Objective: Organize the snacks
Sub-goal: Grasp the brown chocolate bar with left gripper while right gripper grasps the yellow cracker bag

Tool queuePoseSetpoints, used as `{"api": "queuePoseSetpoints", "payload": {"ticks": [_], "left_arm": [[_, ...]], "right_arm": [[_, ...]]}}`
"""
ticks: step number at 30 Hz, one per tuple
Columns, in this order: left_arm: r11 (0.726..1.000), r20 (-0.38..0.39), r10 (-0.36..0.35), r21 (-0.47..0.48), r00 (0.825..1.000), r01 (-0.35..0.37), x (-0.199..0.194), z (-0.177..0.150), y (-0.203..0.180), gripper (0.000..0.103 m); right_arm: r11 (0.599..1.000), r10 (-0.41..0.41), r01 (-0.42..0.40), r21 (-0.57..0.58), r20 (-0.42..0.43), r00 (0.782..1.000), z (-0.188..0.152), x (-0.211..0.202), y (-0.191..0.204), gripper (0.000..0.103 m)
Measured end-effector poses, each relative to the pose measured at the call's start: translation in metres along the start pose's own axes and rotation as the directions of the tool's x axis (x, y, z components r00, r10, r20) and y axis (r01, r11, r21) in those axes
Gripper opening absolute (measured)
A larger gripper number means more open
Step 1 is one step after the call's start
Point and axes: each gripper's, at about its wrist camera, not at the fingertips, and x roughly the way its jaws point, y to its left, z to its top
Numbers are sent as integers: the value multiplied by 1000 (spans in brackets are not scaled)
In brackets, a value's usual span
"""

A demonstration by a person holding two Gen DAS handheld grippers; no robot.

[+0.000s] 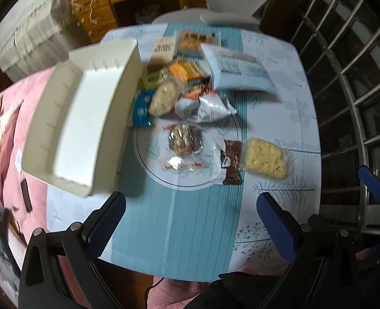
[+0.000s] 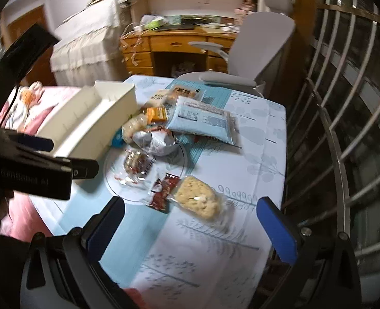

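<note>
Your left gripper (image 1: pixel 191 221) is spread wide, nothing between the blue pads, hovering over the near teal strip of the tablecloth (image 1: pixel 184 219). Your right gripper (image 2: pixel 190 228) is also wide apart and empty, above the near white, leaf-printed part of the cloth. Landmark: the printed circle (image 1: pixel 148 164) on the cloth. Just beyond your right gripper, on the right side of the circle, a clear-wrapped pale yellow rice crisp bar (image 1: pixel 266 158) lies flat, touching a dark brown packet (image 1: pixel 232 162) that straddles the circle's right edge. Inside the circle sits a clear-wrapped dark nut cluster snack (image 1: pixel 186 139). Left of the circle, the white divider tray (image 1: pixel 87 118) stands empty, long side toward the snacks, overhanging the table edge above pink bedding (image 1: pixel 17 118). Past the circle's far edge, the main pile: silver-and-red chip bags (image 1: pixel 205 103), a clear bag of pale puffs (image 1: pixel 164 97), a blue packet (image 1: pixel 141 110) against the tray wall, an orange packet (image 1: pixel 186 70) and a big light-blue bag (image 1: pixel 241 73) lying on top. Farther on, more packets, blurred. Behind the table, a grey office chair (image 2: pixel 262 43) and a wooden desk (image 2: pixel 174 43).
</note>
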Motion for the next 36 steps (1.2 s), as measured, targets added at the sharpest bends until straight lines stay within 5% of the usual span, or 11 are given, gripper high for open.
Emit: {"api": "queuePoseSetpoints", "payload": {"ticks": [7, 18, 32, 36], "left_arm": [[999, -55, 21, -37, 998, -24, 48, 15, -15, 101], [995, -146, -44, -93, 988, 30, 128, 24, -25, 100], [983, -196, -117, -166, 974, 84, 171, 36, -28, 84], [982, -207, -123, -169, 970, 89, 178, 47, -37, 66]], "right_arm": [[988, 19, -20, -153, -11, 1000, -14, 43, -14, 102], [940, 61, -62, -336, -13, 998, -29, 106, -10, 102], [913, 113, -131, -385, -68, 991, -37, 152, -9, 84], [919, 130, -151, -365, -81, 988, -35, 156, -15, 75]]}}
